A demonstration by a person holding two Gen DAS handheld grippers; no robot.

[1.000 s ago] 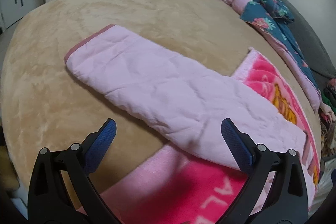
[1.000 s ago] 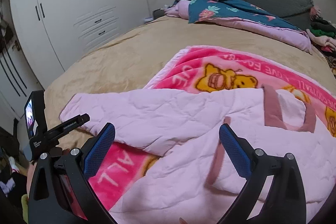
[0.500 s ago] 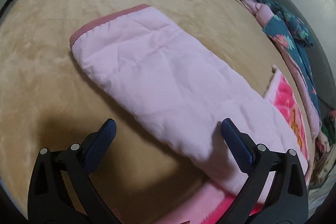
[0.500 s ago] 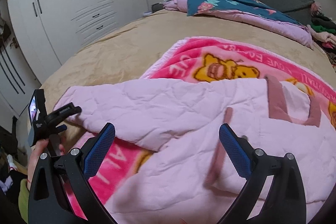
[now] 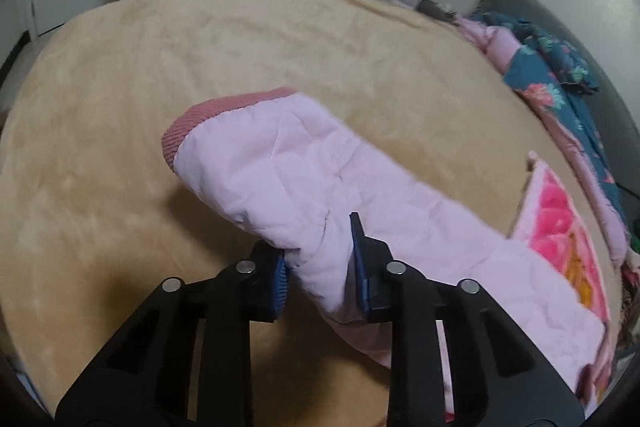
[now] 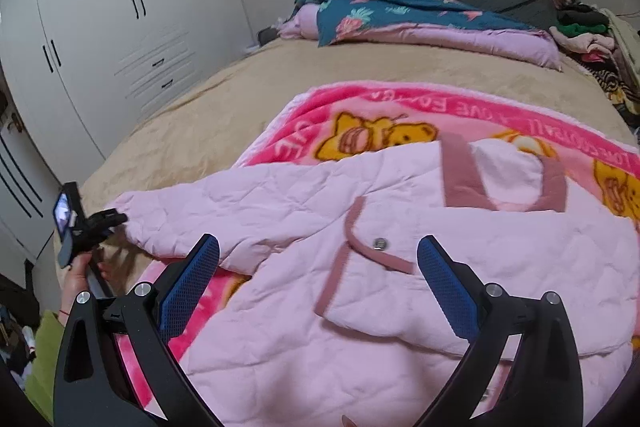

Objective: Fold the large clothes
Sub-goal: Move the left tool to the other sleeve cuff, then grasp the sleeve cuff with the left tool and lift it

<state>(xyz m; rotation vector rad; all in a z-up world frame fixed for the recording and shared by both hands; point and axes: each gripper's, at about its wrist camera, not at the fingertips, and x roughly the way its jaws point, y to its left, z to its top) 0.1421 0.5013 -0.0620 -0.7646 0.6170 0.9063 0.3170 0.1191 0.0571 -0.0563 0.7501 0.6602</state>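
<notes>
Jacket (image 6: 360, 219) on blanket (image 6: 400, 115), on bed (image 6: 224, 107)

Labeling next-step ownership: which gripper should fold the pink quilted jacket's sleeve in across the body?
Left. The left gripper is clamped on the pink quilted jacket's sleeve near its ribbed cuff. The right gripper hovers open over the jacket body, holding nothing.

One pink jacket (image 6: 360, 227); one cartoon blanket (image 6: 380, 115); one floral quilt (image 6: 380, 15); two grippers (image 5: 320, 259) (image 6: 318, 279).

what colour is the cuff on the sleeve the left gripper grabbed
Dusty rose cuff, clearest in the left wrist view.
</notes>
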